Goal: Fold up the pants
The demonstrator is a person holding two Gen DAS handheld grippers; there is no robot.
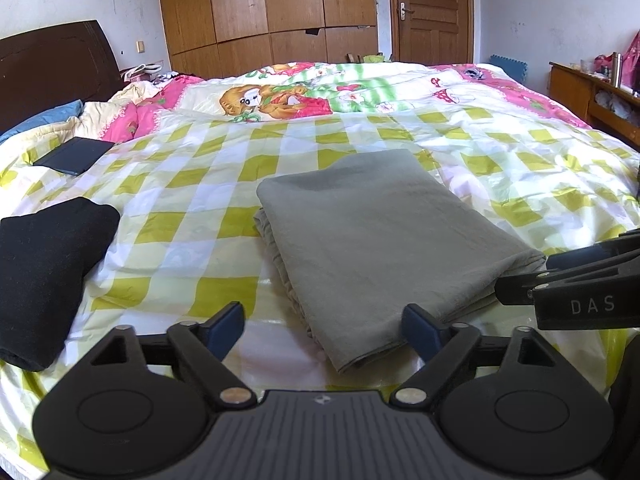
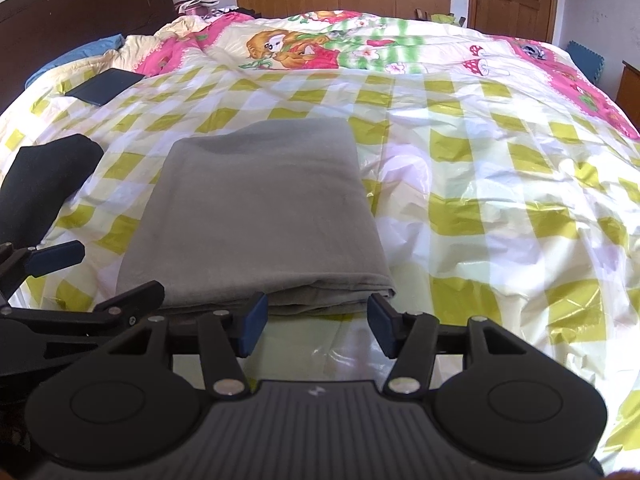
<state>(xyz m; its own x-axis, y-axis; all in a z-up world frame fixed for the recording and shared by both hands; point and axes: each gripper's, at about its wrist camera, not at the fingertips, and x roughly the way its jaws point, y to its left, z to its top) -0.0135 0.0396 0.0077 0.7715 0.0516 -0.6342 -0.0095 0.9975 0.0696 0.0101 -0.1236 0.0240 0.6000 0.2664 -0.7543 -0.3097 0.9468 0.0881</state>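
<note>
Grey pants (image 1: 376,232) lie folded in a flat rectangular stack on the green-checked plastic sheet (image 1: 192,208) on the bed; they also show in the right wrist view (image 2: 260,216). My left gripper (image 1: 322,330) is open and empty, just short of the stack's near left corner. My right gripper (image 2: 316,324) is open and empty, at the stack's near edge, its fingers apart from the cloth. The right gripper's fingers (image 1: 560,276) show at the right of the left wrist view, beside the stack's near right corner.
A folded black garment (image 1: 44,276) lies left of the pants. A dark flat case (image 1: 74,156) sits further back left. Behind are a cartoon quilt (image 1: 280,96), the dark headboard (image 1: 52,60), wooden wardrobes (image 1: 264,8) and a door. A wooden shelf (image 1: 592,96) stands at the right.
</note>
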